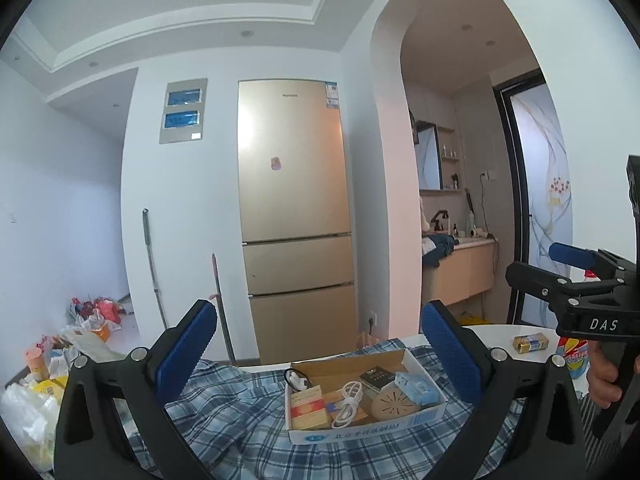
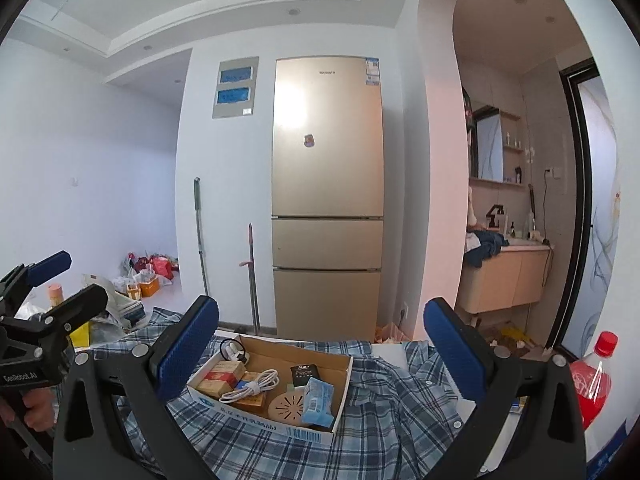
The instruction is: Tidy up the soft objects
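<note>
Both grippers held up off the cloth, roughly level, fingers spread wide with nothing between them. Left gripper (image 1: 318,354), right gripper (image 2: 322,350); each shows at the edge of the other's view, with a hand (image 1: 606,378) on the right one's grip.

Nearest, under both: the plaid shirt (image 1: 240,412), blue and white check, lying rumpled over the white surface (image 1: 500,334). Folds bunched, what looks like a sleeve trailing toward the right side. Thin, limp fabric; I judge it will drape and slide rather than hold a shape.

On top of the shirt sits an open cardboard box (image 1: 362,428) of small goods: a coiled white cable (image 2: 252,386), small cartons, a blue tissue pack (image 2: 318,400), a round slotted disc.

Risks as I judge them:
- Box weighs the shirt down. Pulling the cloth while the box rests on it could drag or tip the box and spill the contents.
- A pinch on one thin layer may slip, or gather a second fold with it.
- A red-capped bottle (image 2: 592,384) stands near the surface's right edge, a small gold carton (image 1: 530,343) beside it. A sweeping sleeve or elbow could knock either off.

Farther back: mop handles against the wall, a gold fridge (image 1: 294,216), bags on the floor at left.
</note>
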Demonstrator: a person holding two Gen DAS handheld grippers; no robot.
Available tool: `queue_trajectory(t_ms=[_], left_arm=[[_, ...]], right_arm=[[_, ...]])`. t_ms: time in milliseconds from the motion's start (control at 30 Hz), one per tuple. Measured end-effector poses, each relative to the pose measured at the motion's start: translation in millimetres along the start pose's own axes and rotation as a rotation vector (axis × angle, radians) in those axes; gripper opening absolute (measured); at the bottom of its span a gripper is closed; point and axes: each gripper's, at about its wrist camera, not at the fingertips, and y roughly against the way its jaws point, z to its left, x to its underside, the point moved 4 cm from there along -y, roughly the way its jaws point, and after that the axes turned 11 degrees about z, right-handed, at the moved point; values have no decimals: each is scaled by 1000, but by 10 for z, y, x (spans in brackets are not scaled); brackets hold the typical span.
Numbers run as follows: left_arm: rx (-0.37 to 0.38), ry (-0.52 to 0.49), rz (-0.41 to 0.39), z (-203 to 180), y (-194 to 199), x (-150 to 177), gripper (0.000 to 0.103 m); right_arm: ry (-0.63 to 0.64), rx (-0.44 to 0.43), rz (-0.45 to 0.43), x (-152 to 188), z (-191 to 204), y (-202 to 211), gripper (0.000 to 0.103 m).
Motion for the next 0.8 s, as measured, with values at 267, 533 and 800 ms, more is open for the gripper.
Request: queue_trajectory(t_ms=[267,533,800], left_arm=[[-5,28,10,58,-31,406,103],[-26,15,33,46,-235,705,103],[-45,10,51,36,-356,901,103]], right_arm=[[12,11,-30,369,-21,-8,102],[-9,35,-33,645,-59,-71,102],[-9,53,-25,795,-91,-105,102]])
